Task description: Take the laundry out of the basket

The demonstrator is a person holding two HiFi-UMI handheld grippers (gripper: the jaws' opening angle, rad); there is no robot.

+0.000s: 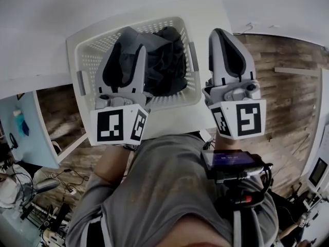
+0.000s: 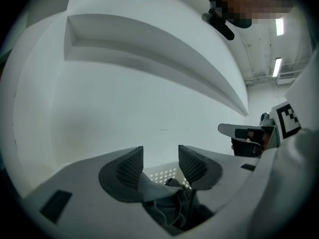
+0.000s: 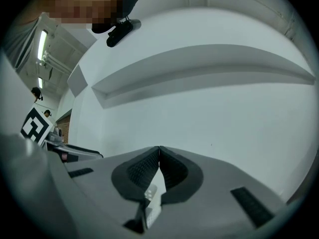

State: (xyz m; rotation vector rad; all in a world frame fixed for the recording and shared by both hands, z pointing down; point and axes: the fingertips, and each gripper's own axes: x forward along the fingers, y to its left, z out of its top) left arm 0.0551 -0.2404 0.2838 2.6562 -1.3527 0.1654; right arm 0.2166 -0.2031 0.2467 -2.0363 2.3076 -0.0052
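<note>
A white perforated basket [image 1: 82,55] stands on the white table, with dark grey and black laundry [image 1: 164,60] heaped inside. My left gripper [image 1: 128,42] hangs over the basket's near left part. In the left gripper view its jaws [image 2: 160,158] stand apart; a fold of grey laundry [image 2: 169,200] lies just below and between them, unpinched, with the basket wall [image 2: 162,173] behind. My right gripper [image 1: 223,35] is outside the basket, beside its right handle. Its jaws [image 3: 159,156] are shut tip to tip with nothing between them.
The white table [image 1: 216,14] runs back to a white wall with a long ledge [image 2: 149,49]. Wood floor [image 1: 288,76] lies to the right. The person's grey-shirted torso [image 1: 164,189] and a waist-mounted device [image 1: 231,161] fill the foreground. Cables and clutter [image 1: 36,189] sit lower left.
</note>
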